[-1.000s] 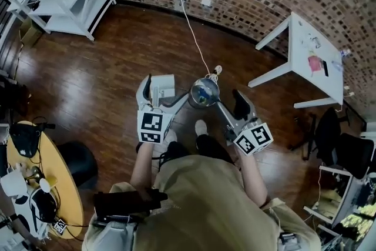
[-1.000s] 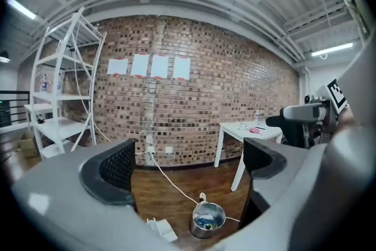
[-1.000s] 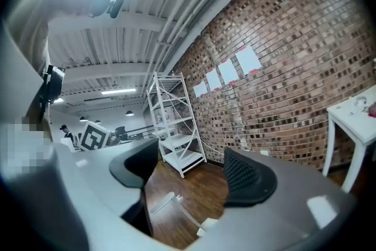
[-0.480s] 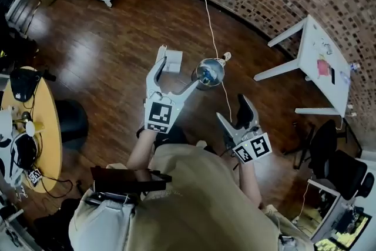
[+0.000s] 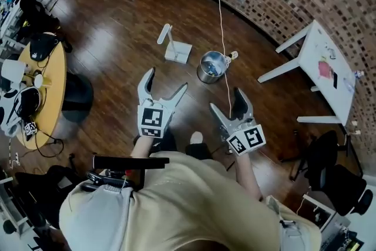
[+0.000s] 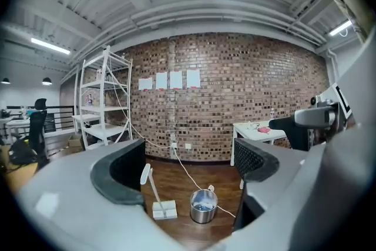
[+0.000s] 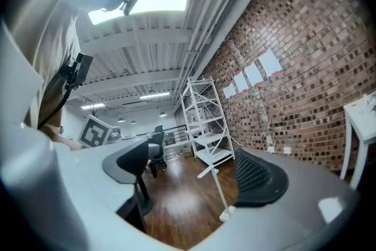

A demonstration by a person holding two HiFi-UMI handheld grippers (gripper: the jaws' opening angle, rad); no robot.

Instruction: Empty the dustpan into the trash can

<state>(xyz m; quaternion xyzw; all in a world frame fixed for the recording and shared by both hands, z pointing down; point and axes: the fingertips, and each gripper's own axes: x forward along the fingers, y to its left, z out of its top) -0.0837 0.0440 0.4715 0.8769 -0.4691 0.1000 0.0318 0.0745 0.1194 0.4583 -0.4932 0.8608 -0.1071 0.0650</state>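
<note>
White plastic dustpan stands on the dark wooden floor just beside the shiny metal trash can, long handle nearly upright, straight ahead of the nearer left hand-held gripper, spread empty, while the right hand-held gripper, jaws just opening wide, holds nothing.

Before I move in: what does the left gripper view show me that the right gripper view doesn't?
Only the left gripper view shows the metal trash can. It stands on the floor just right of the white dustpan.

Only the right gripper view shows a dark pedestal on a round foot, close at its left.

Both views show the dustpan with its handle upright, the white shelf rack and the brick wall. The right gripper view catches only an edge of the dustpan's pan, so the left gripper view is the better one for lining up on the can.
</note>
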